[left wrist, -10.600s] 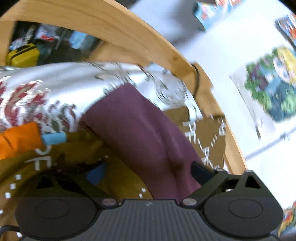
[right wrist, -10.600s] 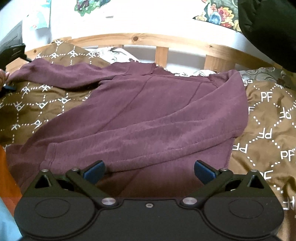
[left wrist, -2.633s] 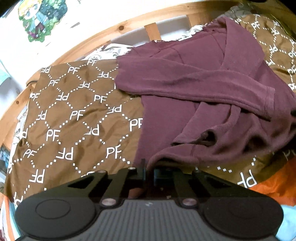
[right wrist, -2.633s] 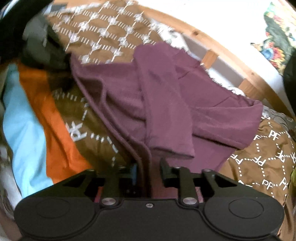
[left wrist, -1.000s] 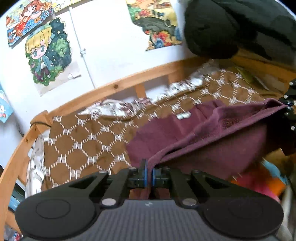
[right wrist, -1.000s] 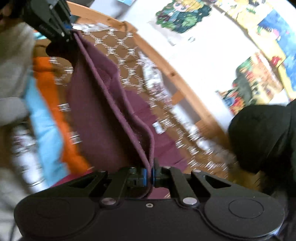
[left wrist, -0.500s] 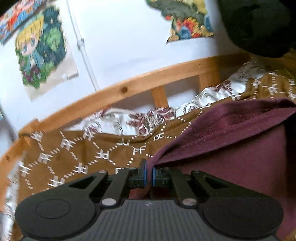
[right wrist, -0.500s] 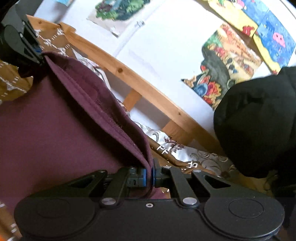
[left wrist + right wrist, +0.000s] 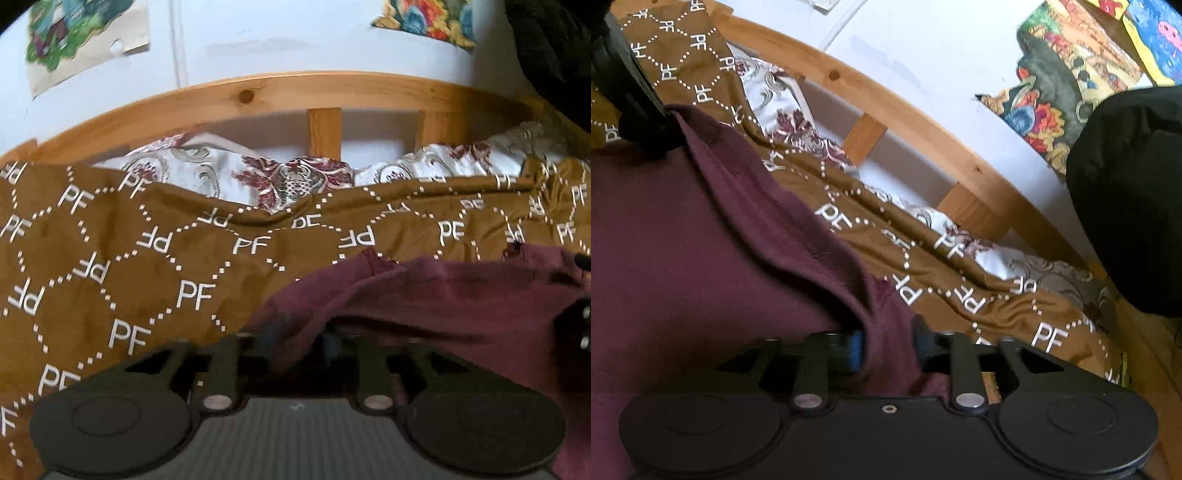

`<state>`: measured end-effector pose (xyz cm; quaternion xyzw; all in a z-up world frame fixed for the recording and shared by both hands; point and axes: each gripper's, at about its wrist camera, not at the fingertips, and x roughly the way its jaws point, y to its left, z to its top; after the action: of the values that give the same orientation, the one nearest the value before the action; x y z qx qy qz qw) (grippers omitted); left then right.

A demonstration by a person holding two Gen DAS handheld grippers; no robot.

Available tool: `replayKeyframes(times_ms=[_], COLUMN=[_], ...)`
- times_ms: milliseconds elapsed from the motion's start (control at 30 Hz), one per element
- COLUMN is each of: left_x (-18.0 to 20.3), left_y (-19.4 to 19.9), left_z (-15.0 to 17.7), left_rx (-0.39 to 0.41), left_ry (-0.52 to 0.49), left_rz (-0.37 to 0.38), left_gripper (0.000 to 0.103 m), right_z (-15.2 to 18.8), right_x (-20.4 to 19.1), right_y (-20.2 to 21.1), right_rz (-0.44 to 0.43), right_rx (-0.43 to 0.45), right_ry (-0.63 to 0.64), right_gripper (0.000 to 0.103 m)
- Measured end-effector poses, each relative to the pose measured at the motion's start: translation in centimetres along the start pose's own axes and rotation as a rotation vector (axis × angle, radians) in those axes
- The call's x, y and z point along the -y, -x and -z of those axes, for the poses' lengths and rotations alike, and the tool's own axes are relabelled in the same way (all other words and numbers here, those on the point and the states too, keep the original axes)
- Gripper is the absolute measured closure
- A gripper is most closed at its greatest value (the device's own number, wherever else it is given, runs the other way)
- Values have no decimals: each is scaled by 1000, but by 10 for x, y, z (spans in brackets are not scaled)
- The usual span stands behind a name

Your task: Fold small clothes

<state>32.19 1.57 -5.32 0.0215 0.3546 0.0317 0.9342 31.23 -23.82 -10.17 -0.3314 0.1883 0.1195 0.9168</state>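
Sweater: maroon sweater (image 9: 436,306) lies on the brown bedspread (image 9: 110,258), near the wooden headboard (image 9: 258,92).
Left tongs (image 9: 295,343): just opened, cloth edge loose between the jaws.
Right tongs (image 9: 886,343): just opened, fold between them, unpinched.

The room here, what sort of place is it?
Most likely a bedroom: a wooden bed frame against the wall, a brown PF-patterned bedspread over floral bedding, and cartoon posters above.
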Motion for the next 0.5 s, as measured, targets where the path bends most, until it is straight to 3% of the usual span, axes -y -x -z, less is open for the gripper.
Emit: replayKeyframes(times_ms=[33, 67, 100, 133, 200, 267, 500], left_x=[-3, -7, -12, -16, -23, -28, -40], left_y=[2, 4, 8, 12, 18, 24, 45], left_z=[-1, -2, -2, -3, -4, -3, 11], left_rx=[8, 16, 27, 34, 31, 31, -6], left_ry=[20, 42, 70, 92, 117, 133, 98], left_rz=[5, 16, 37, 62, 111, 120, 28], left_gripper=[40, 23, 16, 14, 7, 3, 1], right_z=[3, 6, 7, 9, 10, 9, 14], right_x=[2, 4, 6, 10, 18, 28, 52], right_y=[0, 2, 2, 3, 8, 14, 34], right_rz=[-5, -4, 0, 1, -3, -12, -110], right_rx=[6, 10, 10, 11, 31, 55, 81], right_ry=[-8, -19, -33, -55, -104, -160, -351], right_gripper=[61, 54, 43, 37, 16, 6, 1])
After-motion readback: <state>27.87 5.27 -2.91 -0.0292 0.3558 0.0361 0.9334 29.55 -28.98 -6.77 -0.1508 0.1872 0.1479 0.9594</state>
